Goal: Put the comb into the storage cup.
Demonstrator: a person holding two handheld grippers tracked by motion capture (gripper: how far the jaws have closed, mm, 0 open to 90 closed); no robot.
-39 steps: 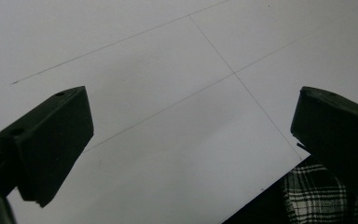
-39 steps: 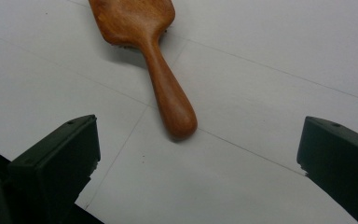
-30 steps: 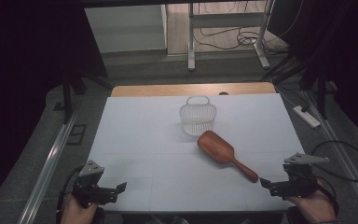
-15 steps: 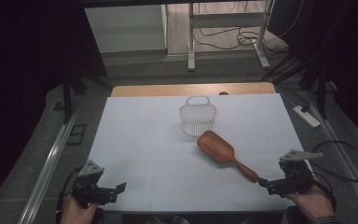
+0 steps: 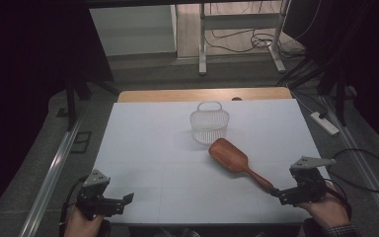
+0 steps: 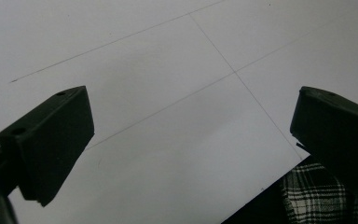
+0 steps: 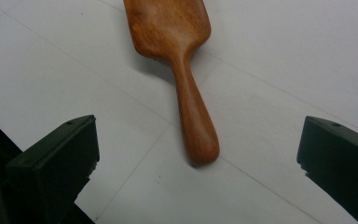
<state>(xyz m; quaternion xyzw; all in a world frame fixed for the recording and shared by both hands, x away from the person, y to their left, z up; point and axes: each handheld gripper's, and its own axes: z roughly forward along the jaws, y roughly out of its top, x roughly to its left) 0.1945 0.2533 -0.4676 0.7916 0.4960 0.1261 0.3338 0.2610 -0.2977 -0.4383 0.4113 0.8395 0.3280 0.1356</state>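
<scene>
A brown wooden paddle brush (image 5: 236,162) lies flat on the white table (image 5: 153,143), handle pointing to the near right. Just behind its head stands a small white wire basket (image 5: 209,122) with a handle. My right gripper (image 5: 276,192) is open at the near right, its tips just short of the handle's end. In the right gripper view the brush handle (image 7: 193,116) lies between and ahead of the wide-apart jaws, untouched. My left gripper (image 5: 126,199) is open at the near left edge, with bare table between its jaws (image 6: 191,140).
A wooden strip (image 5: 202,94) runs along the table's far edge. A power strip (image 5: 324,123) and cables lie on the floor to the right. A plaid sleeve (image 6: 321,200) shows at the near edge in the left gripper view.
My right gripper has moved left and forward toward the end of the brush handle. The left gripper has barely shifted. Brush and basket have stayed put.
</scene>
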